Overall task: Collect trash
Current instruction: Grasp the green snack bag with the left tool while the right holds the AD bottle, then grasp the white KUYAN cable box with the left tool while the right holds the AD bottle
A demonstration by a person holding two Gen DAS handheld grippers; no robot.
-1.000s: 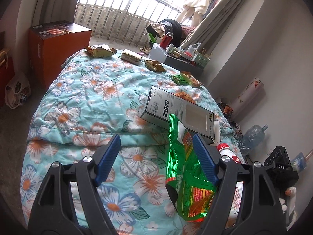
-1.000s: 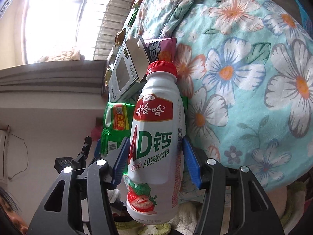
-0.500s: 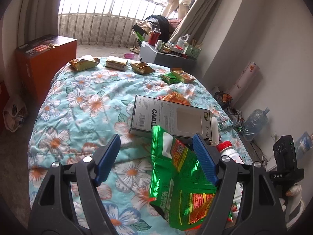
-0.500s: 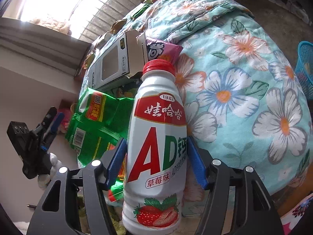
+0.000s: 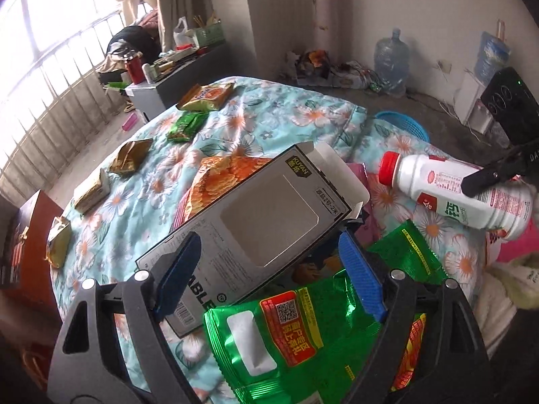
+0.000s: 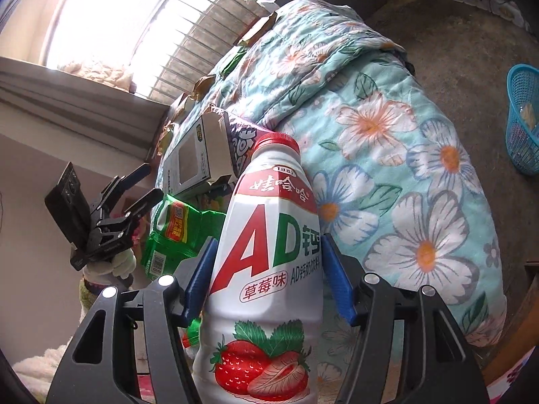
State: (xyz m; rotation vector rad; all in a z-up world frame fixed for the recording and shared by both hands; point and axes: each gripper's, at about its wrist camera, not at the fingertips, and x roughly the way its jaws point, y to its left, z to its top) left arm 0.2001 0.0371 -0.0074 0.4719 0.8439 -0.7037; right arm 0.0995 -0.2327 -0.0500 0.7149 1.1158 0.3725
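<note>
Now the left gripper [image 5: 269, 276] has its jaws opening, with the crinkled green foil snack bag [image 5: 289, 330] and the near corner of the flat grey cardboard cable box [image 5: 249, 232] lying between them. I cannot tell if the pads still press on the bag; it looks draped over the right blue pad. To its right, the right gripper [image 6: 267, 279] is clamped around the white plastic milk-drink bottle with a red cap [image 6: 269, 252], held off the bed.

As I judge it, the thin bag may slide out while the jaws widen and land on the floor instead of in the blue plastic basket [image 6: 524, 118], which stands well to the right of the bottle. The smooth bottle could also twist in the pads.

Beyond the left gripper, the soft turquoise quilt with white flowers [image 5: 141, 185] carries several gold and green wrappers. Further away are a barred window and a bare concrete floor.
</note>
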